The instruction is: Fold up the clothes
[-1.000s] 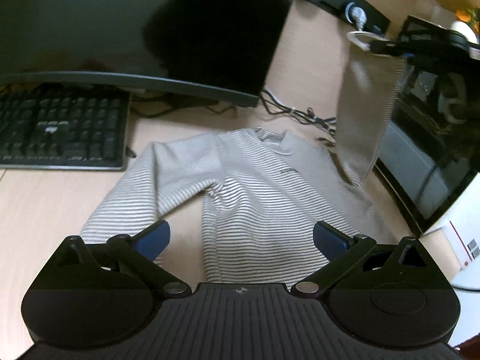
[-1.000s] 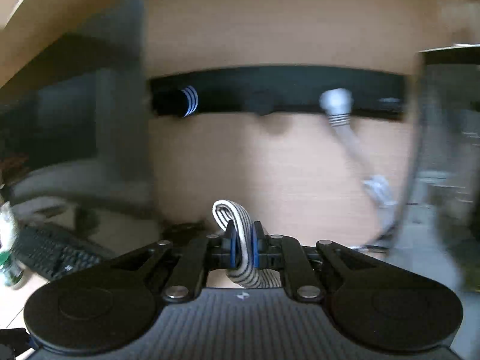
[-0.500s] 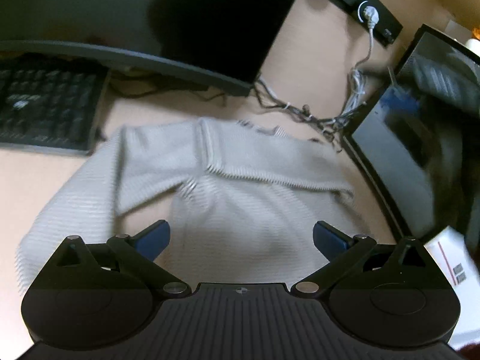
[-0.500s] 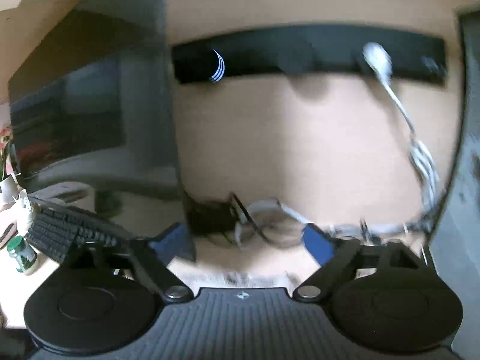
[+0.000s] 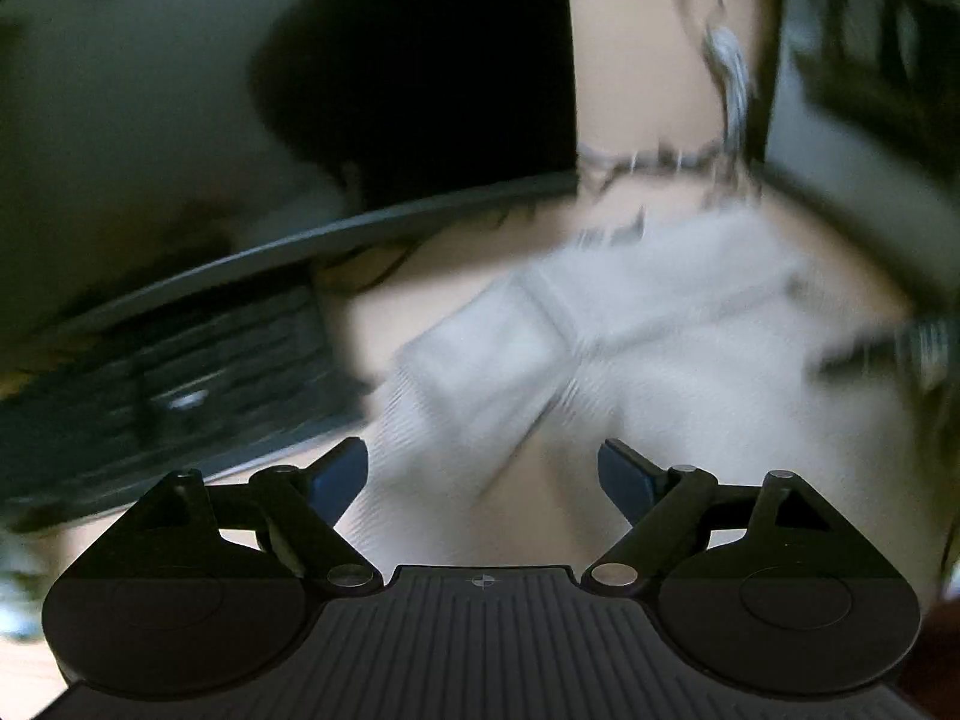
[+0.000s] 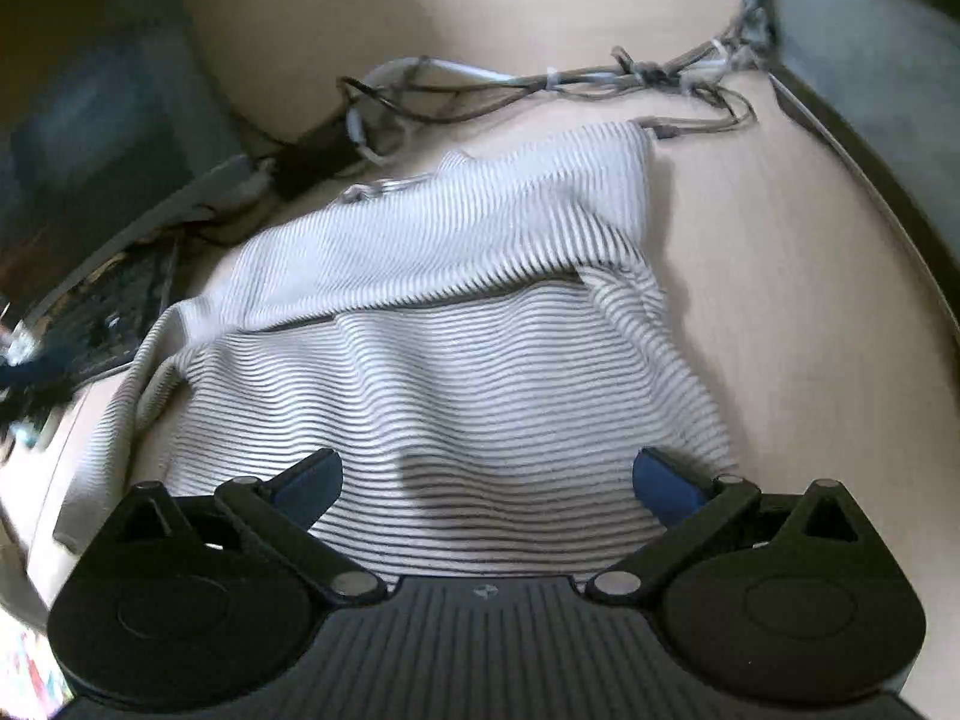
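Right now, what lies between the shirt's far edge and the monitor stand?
A tangle of cables on bare desk, behind the shirt; the right wrist view shows it clearly.

Left wrist view smeared by motion; shirt partly hidden in both views

In the left wrist view the grey-and-white striped knit shirt (image 5: pixel 630 372) shows no stripes, the dark keyboard (image 5: pixel 180 372) at middle left no keys. In the right wrist view the shirt's (image 6: pixel 456 360) lower hem is covered by the gripper body, and its left sleeve runs off the lower left.
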Tool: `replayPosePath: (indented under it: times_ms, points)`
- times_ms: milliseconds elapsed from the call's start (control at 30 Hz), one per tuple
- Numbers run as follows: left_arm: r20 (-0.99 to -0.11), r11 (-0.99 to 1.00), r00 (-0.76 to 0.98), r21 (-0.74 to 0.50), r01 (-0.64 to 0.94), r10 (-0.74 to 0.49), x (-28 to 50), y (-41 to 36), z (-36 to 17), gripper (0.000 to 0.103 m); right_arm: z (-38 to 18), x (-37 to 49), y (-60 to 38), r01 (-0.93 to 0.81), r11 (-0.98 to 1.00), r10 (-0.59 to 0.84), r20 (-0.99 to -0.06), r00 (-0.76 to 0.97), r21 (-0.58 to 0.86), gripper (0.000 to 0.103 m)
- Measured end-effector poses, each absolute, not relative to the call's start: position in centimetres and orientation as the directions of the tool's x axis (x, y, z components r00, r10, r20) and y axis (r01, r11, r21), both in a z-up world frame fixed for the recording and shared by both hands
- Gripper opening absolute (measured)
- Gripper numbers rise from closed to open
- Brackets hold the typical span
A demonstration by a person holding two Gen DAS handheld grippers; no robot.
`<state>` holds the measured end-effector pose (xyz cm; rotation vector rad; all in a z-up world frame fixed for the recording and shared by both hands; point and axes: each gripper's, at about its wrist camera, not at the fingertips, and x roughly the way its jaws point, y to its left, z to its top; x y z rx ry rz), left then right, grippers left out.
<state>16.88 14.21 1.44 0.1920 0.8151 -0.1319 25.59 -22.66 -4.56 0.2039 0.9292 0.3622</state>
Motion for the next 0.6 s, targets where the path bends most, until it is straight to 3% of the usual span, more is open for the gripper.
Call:
replayPosePath:
  times_ms: [267,300,333,433,467,500,533,567,600]
  points:
    - [-0.775,0.865,0.629,0.353,0.356,0.057,10.1,14.4,-0.8,0.090,-5.2,24.7,-19.0,-0.260,0.959,0.248,-0.775,0.582,0.112,0.102]
    - [-0.765,0.843,0.640,0.393,0.367,0.078,9.9,14.0,-1.5,0.086,-4.9,24.3,-18.7,-0.272,0.954,0.269,-0.766,0.584,0.128,0.101]
    - [-0.754,0.824,0.650,0.426,0.374,0.095,9.9,13.6,-2.2,0.083,-4.5,23.9,-18.3,-0.289,0.945,0.300,-0.754,0.585,0.152,0.092]
    - [-0.753,0.836,0.651,0.416,0.357,0.096,11.4,13.5,-3.7,0.068,-2.8,22.3,-15.9,-0.364,0.916,0.368,-0.714,0.595,0.168,0.077]
    - [-0.760,0.846,0.642,0.402,0.351,0.095,12.2,13.7,-4.1,0.050,-2.3,21.6,-14.9,-0.398,0.901,0.394,-0.705,0.590,0.172,0.068]
    - [-0.769,0.858,0.633,0.384,0.342,0.092,12.9,14.0,-4.5,0.022,-1.8,21.0,-13.7,-0.429,0.883,0.428,-0.703,0.569,0.191,0.063]
    - [-0.781,0.887,0.620,0.339,0.314,0.079,13.6,14.6,-4.4,0.010,-1.4,20.5,-12.6,-0.456,0.862,0.464,-0.703,0.538,0.221,0.051]
    - [-0.794,0.929,0.605,0.259,0.264,0.049,14.2,15.4,-4.0,0.008,-1.0,20.0,-11.5,-0.482,0.840,0.500,-0.702,0.507,0.250,0.042]
    - [-0.802,0.966,0.597,0.153,0.206,-0.001,14.7,16.6,-3.2,0.008,-0.8,19.5,-10.4,-0.506,0.816,0.535,-0.698,0.476,0.280,0.040]
